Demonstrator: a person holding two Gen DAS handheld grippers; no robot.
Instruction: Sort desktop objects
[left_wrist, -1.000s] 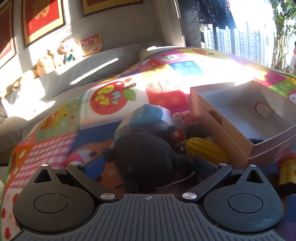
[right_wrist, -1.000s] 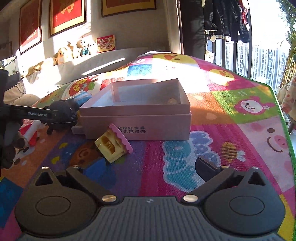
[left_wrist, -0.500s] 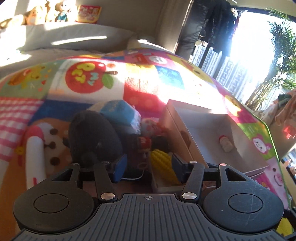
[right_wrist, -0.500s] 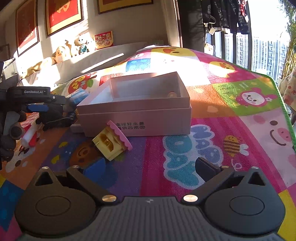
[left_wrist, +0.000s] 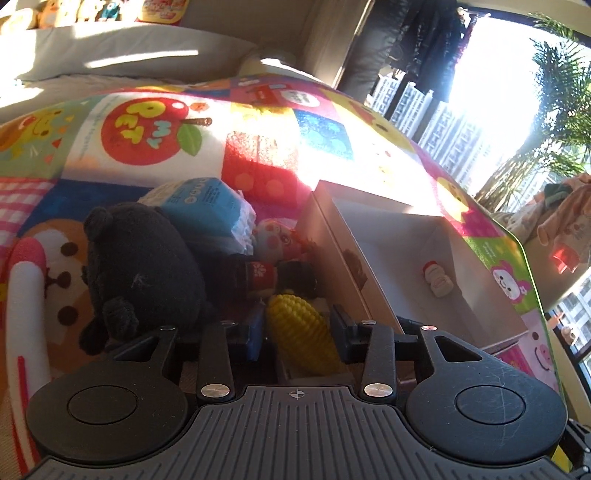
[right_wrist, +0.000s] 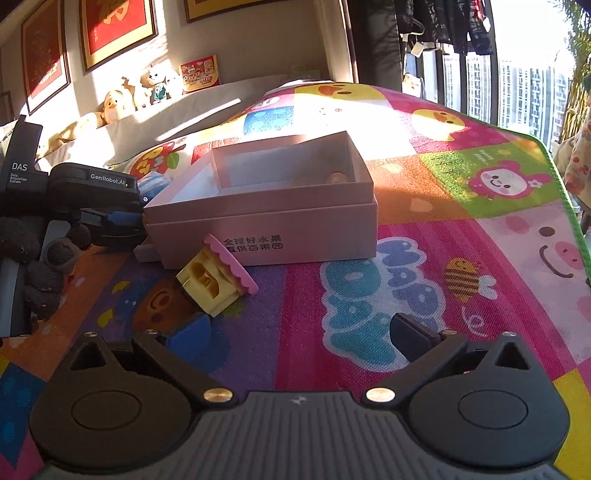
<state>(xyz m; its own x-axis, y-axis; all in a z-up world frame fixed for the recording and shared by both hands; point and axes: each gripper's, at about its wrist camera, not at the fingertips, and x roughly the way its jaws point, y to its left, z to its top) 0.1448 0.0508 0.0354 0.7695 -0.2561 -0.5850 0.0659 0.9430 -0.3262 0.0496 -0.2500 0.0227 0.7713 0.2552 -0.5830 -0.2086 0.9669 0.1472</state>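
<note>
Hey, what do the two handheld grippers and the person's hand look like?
Both grippers, left gripper and right gripper, are matte black with ribbed bases, round discs, silver pivot screws, and one blue pad each. The left's body reads GenRobot.AI and DAS. A black fuzzy glove covers the hand.

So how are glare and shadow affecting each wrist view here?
Left wrist view: window glare washes out the mat; the yellow corn and black plush sit in shadow. Right wrist view: sunlight slants across the pink box, whose text is readable; edges bend.
</note>
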